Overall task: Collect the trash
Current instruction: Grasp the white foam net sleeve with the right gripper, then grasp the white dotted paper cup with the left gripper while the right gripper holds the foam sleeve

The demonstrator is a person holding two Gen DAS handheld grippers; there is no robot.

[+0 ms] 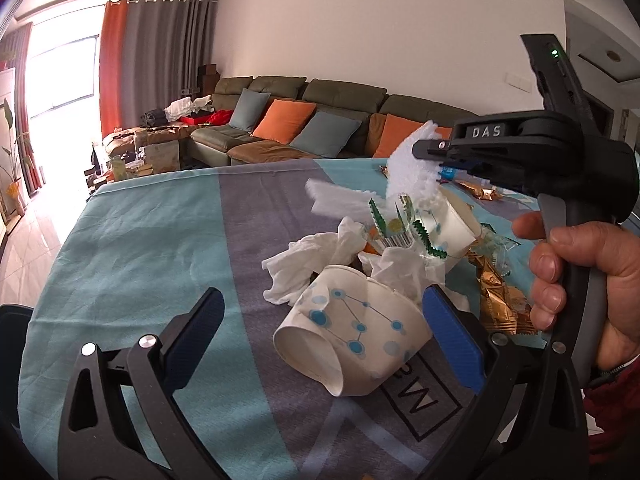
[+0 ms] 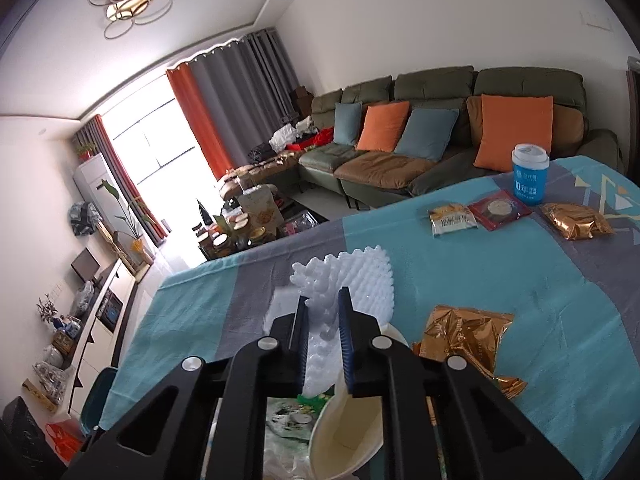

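White foam sheet (image 2: pixel 352 280) clamped in right gripper (image 2: pixel 324 320).

So the trash pile sits on the bench (image 1: pixel 132 240), with a tipped-over paper cup (image 1: pixel 352 340) at the front, lying between the left claw (image 1: pixel 320 344) fingers. Crumpled tissues (image 1: pixel 316 264) lie right behind it, a foil wrapper (image 1: pixel 496 300) off to the right. The right claw (image 2: pixel 324 340) is above the pile with a foam sheet (image 2: pixel 352 280) in it. A lidded cup (image 2: pixel 530 178) and snack packets (image 2: pixel 452 220) sit near the far edge, the sofa (image 2: pixel 440 120) behind.
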